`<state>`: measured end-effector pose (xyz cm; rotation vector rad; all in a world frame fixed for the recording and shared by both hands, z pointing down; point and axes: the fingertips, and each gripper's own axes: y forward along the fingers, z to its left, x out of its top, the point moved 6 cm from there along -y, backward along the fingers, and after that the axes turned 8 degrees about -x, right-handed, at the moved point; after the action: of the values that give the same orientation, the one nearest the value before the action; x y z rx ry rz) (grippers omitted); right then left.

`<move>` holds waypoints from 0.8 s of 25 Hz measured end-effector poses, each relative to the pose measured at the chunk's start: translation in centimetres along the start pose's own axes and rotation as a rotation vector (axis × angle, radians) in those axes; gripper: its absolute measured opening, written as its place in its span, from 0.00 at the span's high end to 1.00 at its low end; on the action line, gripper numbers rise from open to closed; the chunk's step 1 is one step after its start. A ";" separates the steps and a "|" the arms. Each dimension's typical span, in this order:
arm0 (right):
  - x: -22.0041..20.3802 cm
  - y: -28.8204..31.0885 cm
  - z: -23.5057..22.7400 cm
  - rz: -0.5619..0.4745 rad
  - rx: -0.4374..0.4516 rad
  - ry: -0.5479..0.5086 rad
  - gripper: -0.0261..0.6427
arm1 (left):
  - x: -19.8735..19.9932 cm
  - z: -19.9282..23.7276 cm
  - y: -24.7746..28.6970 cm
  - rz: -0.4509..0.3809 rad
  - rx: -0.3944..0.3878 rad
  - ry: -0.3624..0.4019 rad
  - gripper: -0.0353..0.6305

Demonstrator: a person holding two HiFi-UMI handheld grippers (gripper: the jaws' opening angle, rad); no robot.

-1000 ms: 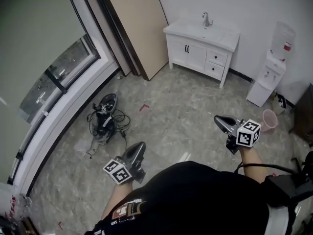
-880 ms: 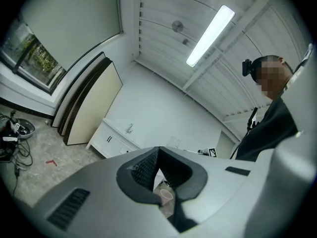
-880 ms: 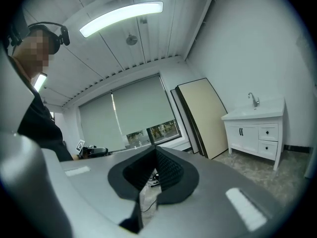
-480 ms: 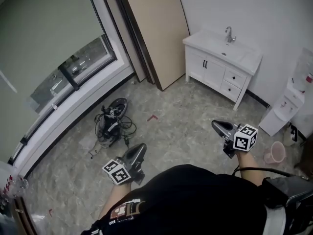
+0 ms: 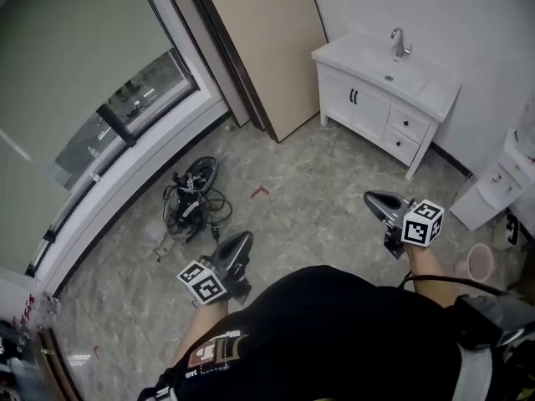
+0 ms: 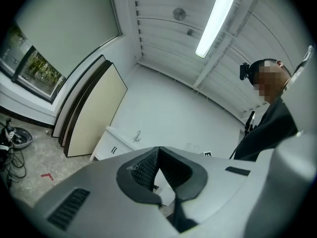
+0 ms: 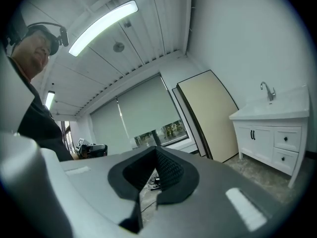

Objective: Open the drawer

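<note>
At the far wall in the head view, the drawer (image 5: 407, 124) sits shut in the vanity (image 5: 343, 98). The left claw (image 5: 242, 242) and right claw (image 5: 374, 200) are well apart from it and carried level, so I judge this to be the approach. Left gripper view: the jaws meet, gripping nothing, as no handle is within reach. Right gripper view: likewise closed and empty, with the vanity ahead to the right.

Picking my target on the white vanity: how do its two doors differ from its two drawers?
The doors are tall, side by side, with dark bar handles; the drawers are short, stacked one above the other, each with a round dark knob. All are white and shut.
</note>
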<state>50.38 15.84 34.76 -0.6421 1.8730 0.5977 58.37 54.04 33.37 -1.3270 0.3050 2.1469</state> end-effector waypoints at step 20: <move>7.2 12.3 -10.8 -0.069 -0.317 0.018 0.97 | 10.2 24.1 15.7 0.094 -0.268 -0.057 0.95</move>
<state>32.59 16.63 33.32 -0.9168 1.7798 0.8544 28.00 56.76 34.21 -1.4175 0.0584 2.3646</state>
